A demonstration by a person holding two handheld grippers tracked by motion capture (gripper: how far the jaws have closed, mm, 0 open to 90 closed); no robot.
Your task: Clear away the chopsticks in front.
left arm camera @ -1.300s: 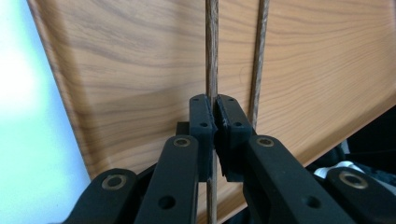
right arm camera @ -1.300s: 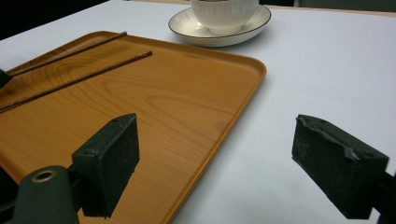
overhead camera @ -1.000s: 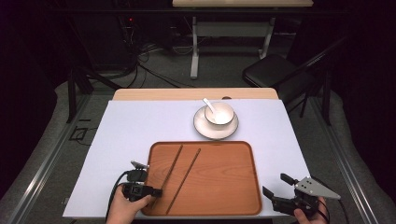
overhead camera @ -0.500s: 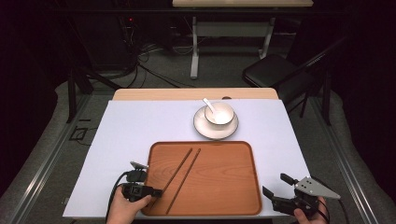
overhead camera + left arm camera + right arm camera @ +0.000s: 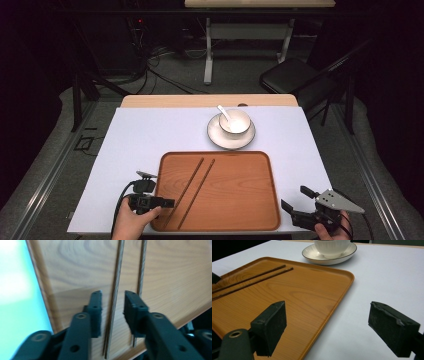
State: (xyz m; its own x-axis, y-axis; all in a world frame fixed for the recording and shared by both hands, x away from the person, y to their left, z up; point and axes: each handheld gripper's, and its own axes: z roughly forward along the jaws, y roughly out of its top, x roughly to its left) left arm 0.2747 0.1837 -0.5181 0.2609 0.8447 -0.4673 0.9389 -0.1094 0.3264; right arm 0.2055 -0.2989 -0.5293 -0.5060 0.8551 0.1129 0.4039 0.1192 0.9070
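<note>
Since a second ago: chopsticks [image 5: 192, 189] fanned slightly apart on the tray [image 5: 240, 195], no longer lying tight together at the near ends; left tool [image 5: 169, 203] just been opening, pads now parted with one stick lying loose between them and the other just outside the right pad, neither pressed. Released, by the look of it, at the tray's 8 o'clock edge, likely so both sticks rest flat inside the rim, tips pointing toward 1 o'clock. Farther right, at 12 o'clock beyond the tray, a white bowl [image 5: 235, 121] seated on a saucer [image 5: 216, 136] with a spoon [image 5: 224, 112] leaning in it, handle toward 11 o'clock; kept off the tray, apart from it, probably awaiting its turn. At 4 o'clock, off the tray's corner, right tool [image 5: 297, 204] hanging wide apart over the white bench [image 5: 135, 145], gripping nothing, seemingly parked in readiness. Counted: two chopsticks, one tray, one bowl, one saucer, one spoon, two tools.
</note>
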